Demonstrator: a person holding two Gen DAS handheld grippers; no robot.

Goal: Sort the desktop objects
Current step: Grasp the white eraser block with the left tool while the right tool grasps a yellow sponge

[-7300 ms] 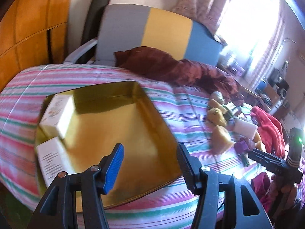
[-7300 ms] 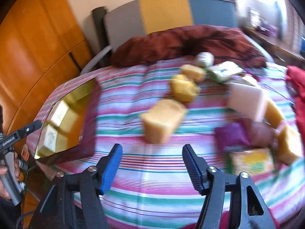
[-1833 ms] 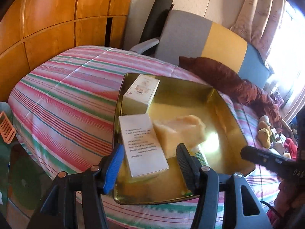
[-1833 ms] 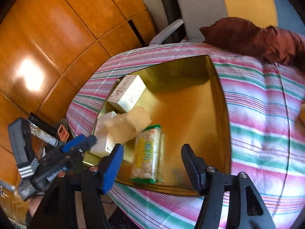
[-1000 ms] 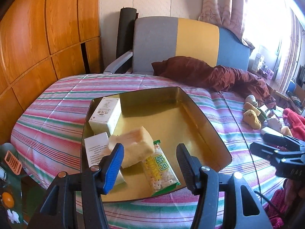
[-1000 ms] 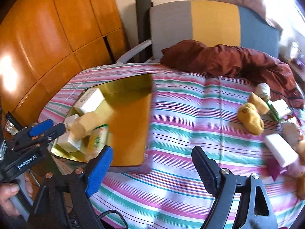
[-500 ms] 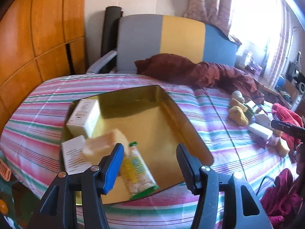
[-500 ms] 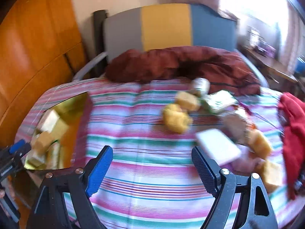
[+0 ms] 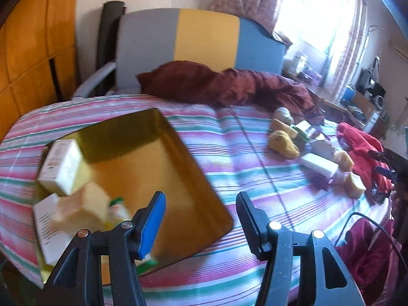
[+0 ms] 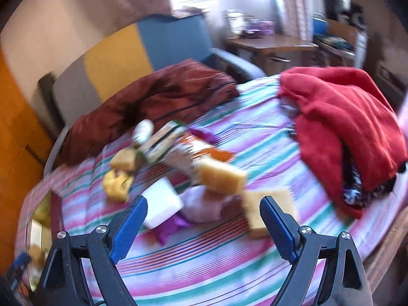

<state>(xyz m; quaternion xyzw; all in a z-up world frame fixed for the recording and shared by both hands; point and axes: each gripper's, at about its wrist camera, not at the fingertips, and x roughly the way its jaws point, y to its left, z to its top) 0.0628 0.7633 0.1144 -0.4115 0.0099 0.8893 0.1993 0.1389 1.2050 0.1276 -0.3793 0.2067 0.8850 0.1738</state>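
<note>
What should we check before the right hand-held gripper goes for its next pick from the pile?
1. Right hand-held gripper open and empty: ok, jaws spread wide, nothing between them.
2. Left hand-held gripper empty: ok, open, over the tray's near edge.
3. Target in line: ok, white block and pale wrapped item lie just ahead of the right fingers.
4. Target isolated: not ok, white block, sponges and packets touch or overlap.
5. Room in gold tray: ok, the right half is bare; boxes sit at its left.
6. Image sharpness: not ok, right view is motion-blurred.
</note>
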